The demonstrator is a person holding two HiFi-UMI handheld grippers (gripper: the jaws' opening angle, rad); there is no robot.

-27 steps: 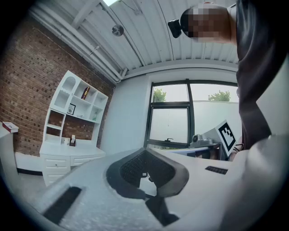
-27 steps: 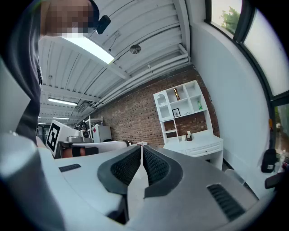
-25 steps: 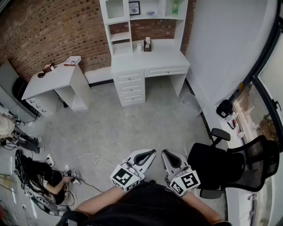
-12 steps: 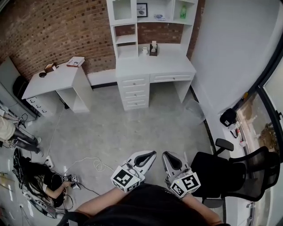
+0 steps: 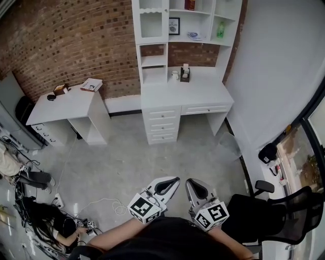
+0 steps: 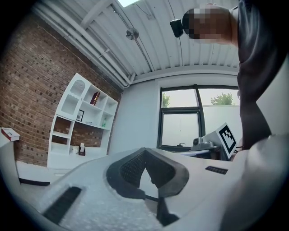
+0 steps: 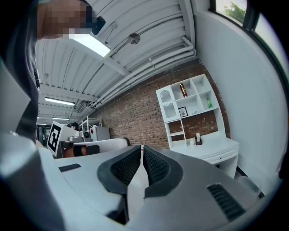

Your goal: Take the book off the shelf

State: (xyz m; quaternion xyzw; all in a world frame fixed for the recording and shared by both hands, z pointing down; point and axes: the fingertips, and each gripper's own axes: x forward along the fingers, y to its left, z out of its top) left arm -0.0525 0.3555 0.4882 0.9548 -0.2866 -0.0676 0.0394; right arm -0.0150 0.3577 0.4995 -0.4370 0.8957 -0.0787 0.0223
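A dark red book (image 5: 190,4) stands on the top shelf of the white hutch (image 5: 152,30) over the white desk (image 5: 198,95), far across the room. The left gripper view shows the book (image 6: 95,98) small in an upper cubby, and so does the right gripper view, where the book (image 7: 183,90) is equally distant. My left gripper (image 5: 171,181) and right gripper (image 5: 192,184) are held side by side close to my body, pointing toward the desk. Both are shut with nothing between their pads, as seen at the left gripper (image 6: 144,150) and the right gripper (image 7: 142,148).
A low white side table (image 5: 61,104) with a small book (image 5: 91,85) stands left of the desk. A black office chair (image 5: 274,218) is at my right. A person (image 5: 51,223) sits on the floor at lower left among cables. Grey floor lies between me and the desk.
The desk and hutch have slid down and right in the head view, and more of the upper shelves now shows. Both grippers keep their pose and stay shut.
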